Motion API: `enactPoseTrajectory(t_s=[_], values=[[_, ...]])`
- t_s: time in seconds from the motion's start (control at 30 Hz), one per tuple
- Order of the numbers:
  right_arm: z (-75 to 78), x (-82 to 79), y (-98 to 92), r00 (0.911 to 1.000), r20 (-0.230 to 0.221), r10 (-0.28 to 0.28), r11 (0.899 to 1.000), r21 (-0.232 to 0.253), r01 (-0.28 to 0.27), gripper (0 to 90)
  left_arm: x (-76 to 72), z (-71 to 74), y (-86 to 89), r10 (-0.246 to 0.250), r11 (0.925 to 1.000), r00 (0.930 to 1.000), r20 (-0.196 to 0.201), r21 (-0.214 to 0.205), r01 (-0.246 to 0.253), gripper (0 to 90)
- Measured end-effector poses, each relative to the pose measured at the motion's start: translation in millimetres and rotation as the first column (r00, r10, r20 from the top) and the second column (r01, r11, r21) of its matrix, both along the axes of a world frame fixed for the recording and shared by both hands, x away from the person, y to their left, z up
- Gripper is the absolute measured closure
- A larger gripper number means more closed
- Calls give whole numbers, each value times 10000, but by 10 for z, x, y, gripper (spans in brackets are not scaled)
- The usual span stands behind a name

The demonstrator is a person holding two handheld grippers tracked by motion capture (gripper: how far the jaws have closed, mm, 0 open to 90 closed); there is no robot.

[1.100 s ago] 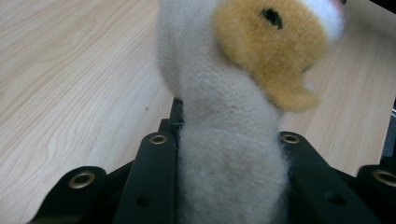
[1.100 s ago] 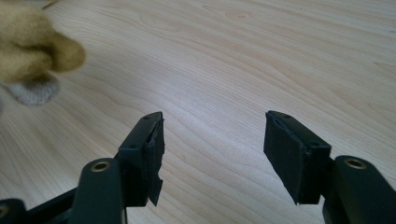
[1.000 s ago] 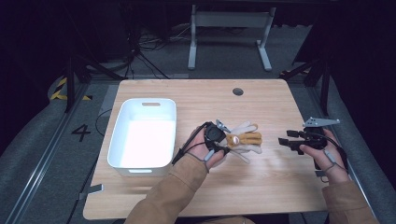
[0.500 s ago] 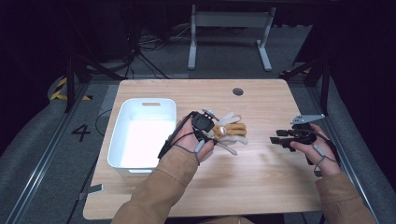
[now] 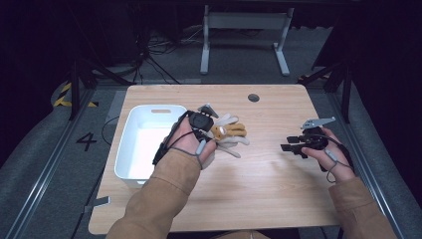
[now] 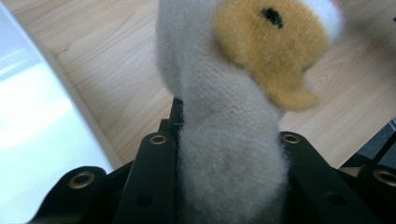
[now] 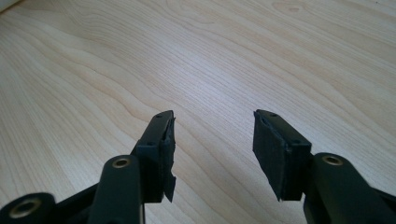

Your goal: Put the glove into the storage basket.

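While your left gripper [image 5: 211, 130] stays clamped on one grey limb of the cream-and-tan plush toy [image 5: 230, 135], the toy hangs over the light wooden table [image 5: 259, 184], just right of the white rectangular plastic bin [image 5: 130, 154]. Risk: the hold is on soft fleece alone, so a quick swing toward the bin could let it slip free. Loose limbs may catch the bin's rim and leave it draped there. Your right gripper [image 5: 287, 144] idles unclenched and empty, jaws just drawn narrower, too far off to catch a fall

Plush toy [image 5: 230, 135] lies right of tub [image 5: 130, 149] on table [image 5: 259, 184].
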State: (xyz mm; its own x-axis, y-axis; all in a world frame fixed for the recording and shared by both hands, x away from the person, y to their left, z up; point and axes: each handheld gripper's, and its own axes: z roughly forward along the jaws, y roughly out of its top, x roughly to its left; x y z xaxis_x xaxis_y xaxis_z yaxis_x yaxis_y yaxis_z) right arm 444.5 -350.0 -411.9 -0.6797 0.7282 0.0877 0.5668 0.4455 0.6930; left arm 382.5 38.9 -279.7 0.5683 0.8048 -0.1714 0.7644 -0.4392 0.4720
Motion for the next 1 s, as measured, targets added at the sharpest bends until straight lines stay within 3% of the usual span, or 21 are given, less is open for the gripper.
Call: enactPoseTrajectory(t_s=[0.23, 0.3, 0.57, 0.87, 1.0], values=[[-8, 12, 16, 10000, -9, -48, 10000, 8, 48, 468, 28, 89, 161, 637, 9977, 9976, -276, 232, -631, 716], [-15, 12, 16, 10000, 20, -61, 10000, -29, 61, 468, 48, 125, 231, 1053, 9938, 9933, -471, 400, -1034, 716], [-22, -6, -10, 9999, 7, -134, 9999, 20, 134, 463, 103, 166, 336, 1542, 9871, 9868, -497, 511, -1517, 714], [-41, -57, -65, 9994, -56, -332, 9994, -36, 332, 452, 195, 223, 485, 2190, 9757, 9740, -577, 245, -2179, 714], [-37, -74, -95, 9992, -58, -408, 9992, 10, 408, 452, 236, 216, 556, 2481, 9684, 9668, -605, 397, -2461, 714]])
